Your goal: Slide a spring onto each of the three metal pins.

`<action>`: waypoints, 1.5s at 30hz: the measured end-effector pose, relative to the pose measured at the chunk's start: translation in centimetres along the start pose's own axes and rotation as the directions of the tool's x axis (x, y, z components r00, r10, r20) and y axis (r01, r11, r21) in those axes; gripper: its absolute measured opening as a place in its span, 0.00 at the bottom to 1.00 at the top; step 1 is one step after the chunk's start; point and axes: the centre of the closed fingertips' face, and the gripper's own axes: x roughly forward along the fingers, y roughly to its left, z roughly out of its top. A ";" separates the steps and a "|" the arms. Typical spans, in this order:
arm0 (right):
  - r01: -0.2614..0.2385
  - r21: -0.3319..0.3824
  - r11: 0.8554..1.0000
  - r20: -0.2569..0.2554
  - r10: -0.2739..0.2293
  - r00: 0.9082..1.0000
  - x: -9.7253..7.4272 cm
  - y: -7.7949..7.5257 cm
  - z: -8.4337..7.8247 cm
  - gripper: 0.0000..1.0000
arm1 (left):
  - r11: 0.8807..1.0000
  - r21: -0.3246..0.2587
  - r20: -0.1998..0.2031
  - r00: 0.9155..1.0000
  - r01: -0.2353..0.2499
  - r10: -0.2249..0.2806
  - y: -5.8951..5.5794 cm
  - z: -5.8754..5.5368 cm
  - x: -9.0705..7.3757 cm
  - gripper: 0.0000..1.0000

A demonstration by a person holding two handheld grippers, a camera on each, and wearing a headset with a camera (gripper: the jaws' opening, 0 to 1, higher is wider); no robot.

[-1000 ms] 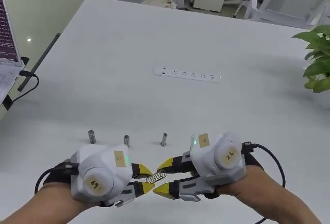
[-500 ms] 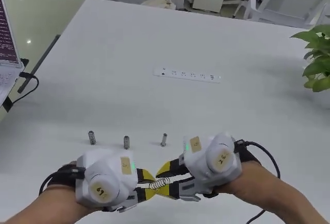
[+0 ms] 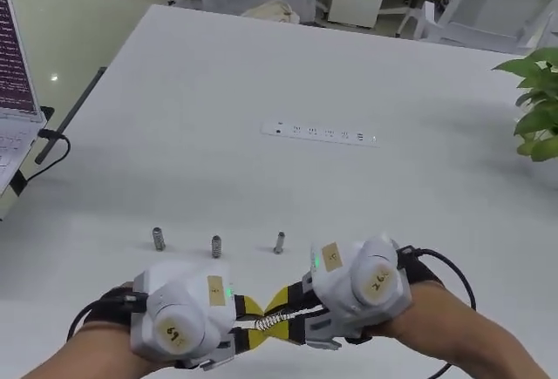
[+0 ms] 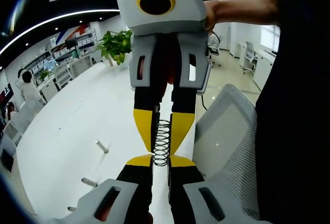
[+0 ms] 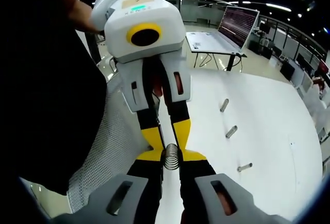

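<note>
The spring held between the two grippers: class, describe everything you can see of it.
The spring is a small open-coil helix of bright silvery wire, metal by its look. It lies straight, held above the white table, bridging the two grippers: one end sits between the yellow-tipped jaws of the left gripper, the other between those of the right gripper. Nothing else touches it.

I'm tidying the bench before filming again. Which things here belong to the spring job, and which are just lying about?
In the job: spring, held between left gripper and right gripper; metal pins.
Lying about: power strip, laptop, plant.
</note>
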 end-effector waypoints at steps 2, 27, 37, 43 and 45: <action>0.005 0.005 1.000 0.006 -0.005 1.000 -0.1 -0.1 0.1 0.08 | 1.000 -0.016 0.010 1.000 -0.009 0.009 0.3 0.1 -0.1 0.03; 0.120 0.151 0.981 0.009 -0.123 0.992 -2.5 -3.0 -3.3 0.08 | 0.958 -0.249 0.054 0.986 -0.142 0.161 4.0 -2.6 -3.3 0.18; 0.125 0.180 0.976 -0.009 -0.125 0.992 -2.4 -3.9 -5.1 0.09 | 0.926 -0.305 0.040 0.969 -0.220 0.244 5.7 -4.3 -4.7 0.24; 0.132 0.185 0.974 -0.037 -0.127 0.991 -2.3 -4.8 -6.2 0.09 | 0.896 -0.358 0.035 0.956 -0.261 0.293 6.6 -5.5 -5.8 0.28; 0.130 0.183 0.975 -0.043 -0.124 0.991 -2.3 -5.1 -6.4 0.09 | 0.888 -0.370 0.033 0.952 -0.271 0.304 6.7 -5.9 -6.2 0.29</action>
